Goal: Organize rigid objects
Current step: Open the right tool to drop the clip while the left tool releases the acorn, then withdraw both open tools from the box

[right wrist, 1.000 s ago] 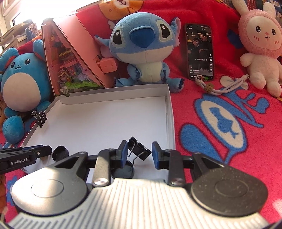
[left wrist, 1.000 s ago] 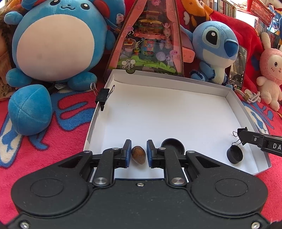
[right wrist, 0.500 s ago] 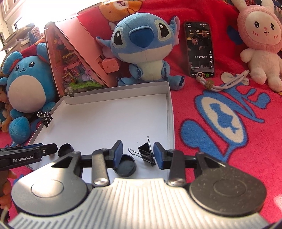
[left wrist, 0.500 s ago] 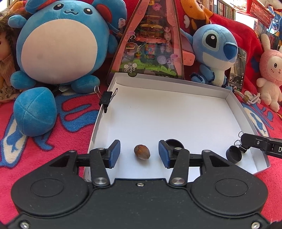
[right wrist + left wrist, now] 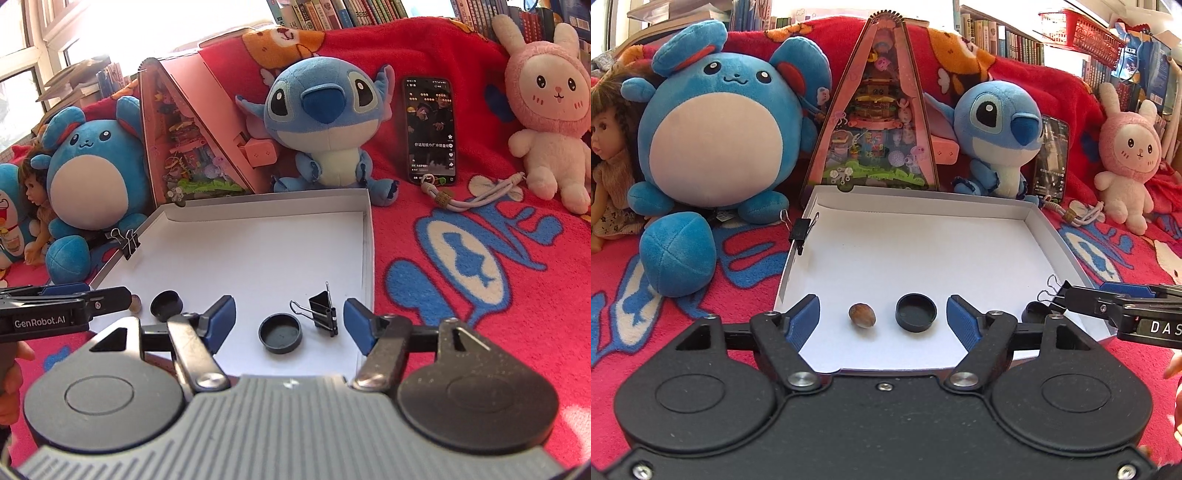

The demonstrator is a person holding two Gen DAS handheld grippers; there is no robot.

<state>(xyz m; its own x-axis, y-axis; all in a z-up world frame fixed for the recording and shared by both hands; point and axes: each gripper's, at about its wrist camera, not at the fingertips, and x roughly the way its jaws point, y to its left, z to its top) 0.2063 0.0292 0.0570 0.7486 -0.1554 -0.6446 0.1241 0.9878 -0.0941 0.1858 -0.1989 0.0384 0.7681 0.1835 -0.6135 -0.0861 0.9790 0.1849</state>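
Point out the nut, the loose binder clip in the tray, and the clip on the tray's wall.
nut (image 5: 862,315), left wrist view, middle of its brown shell.
loose binder clip (image 5: 324,312), right wrist view, its black body.
clip on the tray's wall (image 5: 800,229), left wrist view, its black body.

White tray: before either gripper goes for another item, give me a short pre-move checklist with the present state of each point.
1. Nut resting in white tray, free of fingers: ok.
2. Loose binder clip lying in tray, free of fingers: ok.
3. Left gripper empty, opening: ok.
4. Right gripper empty, opening: ok.
5. Both black caps inside tray: ok.
6. Second binder clip clamped on tray's rim: ok.
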